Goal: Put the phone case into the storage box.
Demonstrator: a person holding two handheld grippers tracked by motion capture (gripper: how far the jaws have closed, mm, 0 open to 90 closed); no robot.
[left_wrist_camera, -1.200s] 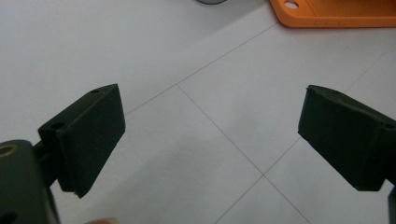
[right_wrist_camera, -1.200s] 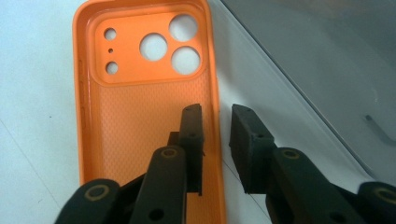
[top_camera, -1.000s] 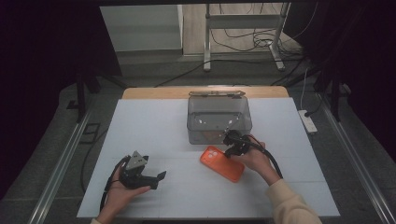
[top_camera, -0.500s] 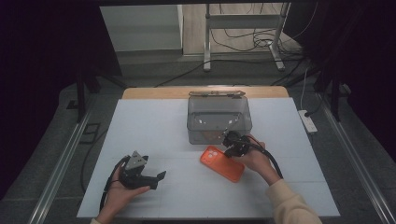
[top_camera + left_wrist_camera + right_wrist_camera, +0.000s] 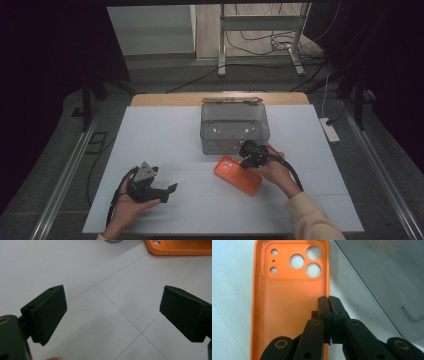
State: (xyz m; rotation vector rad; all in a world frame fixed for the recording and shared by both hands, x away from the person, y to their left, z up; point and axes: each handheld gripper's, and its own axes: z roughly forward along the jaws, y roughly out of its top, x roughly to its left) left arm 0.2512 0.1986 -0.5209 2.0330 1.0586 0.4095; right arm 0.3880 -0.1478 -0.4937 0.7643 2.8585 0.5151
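No text, label, brand, number or sign can be read anywhere. The orange phone case (image 5: 289,302) bears only its camera cut-outs and a fine dotted texture inside, with no lettering. The clear plastic box (image 5: 235,129) carries no legible mark, and the white tabletop (image 5: 165,135) shows only thin seam lines. The black fingers (image 5: 46,312) of the grippers show plain screw holes and nothing written.

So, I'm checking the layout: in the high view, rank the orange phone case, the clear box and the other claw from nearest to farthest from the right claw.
1. Orange phone case: under the right claw, its edge pinched.
2. Clear box: just behind.
3. Left claw: far left, near the table's front.
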